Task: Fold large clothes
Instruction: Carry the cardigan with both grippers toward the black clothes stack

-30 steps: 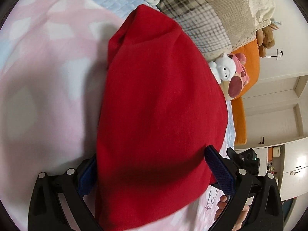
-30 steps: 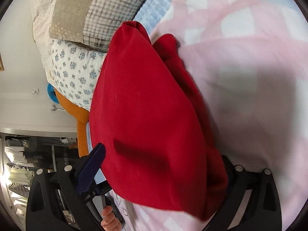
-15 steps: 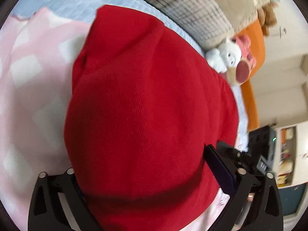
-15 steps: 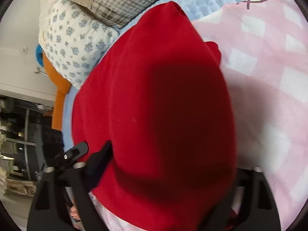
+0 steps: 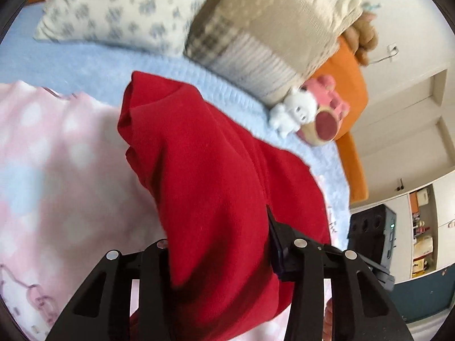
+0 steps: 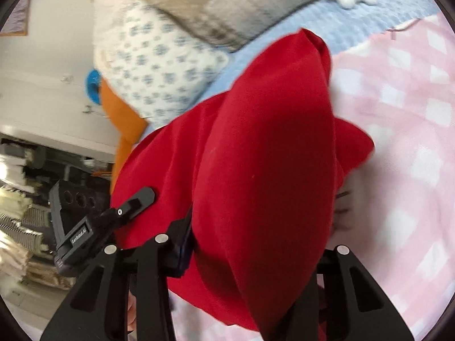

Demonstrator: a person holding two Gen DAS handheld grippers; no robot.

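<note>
A red garment lies folded on the pink checked blanket, its far end reaching the blue bed cover. Its near edge is bunched and raised off the bed. My left gripper has its jaws closing around that bunched edge, the cloth gripped between the pads and hiding the left finger. In the right wrist view the same red garment drapes over my right gripper, whose jaws are also closing with cloth pinched between them; its right finger is hidden. The left gripper's black body shows at the left there.
Patterned pillows and a beige patchwork cushion lie at the bed's head. A white and pink plush toy sits beside them, with an orange headboard behind. Shelves and cupboards stand past the bed's edge.
Both grippers' jaws narrowed onto the red garment and rose, lifting its near edge off the blanket. The pillows and the bed's head have come into view.
</note>
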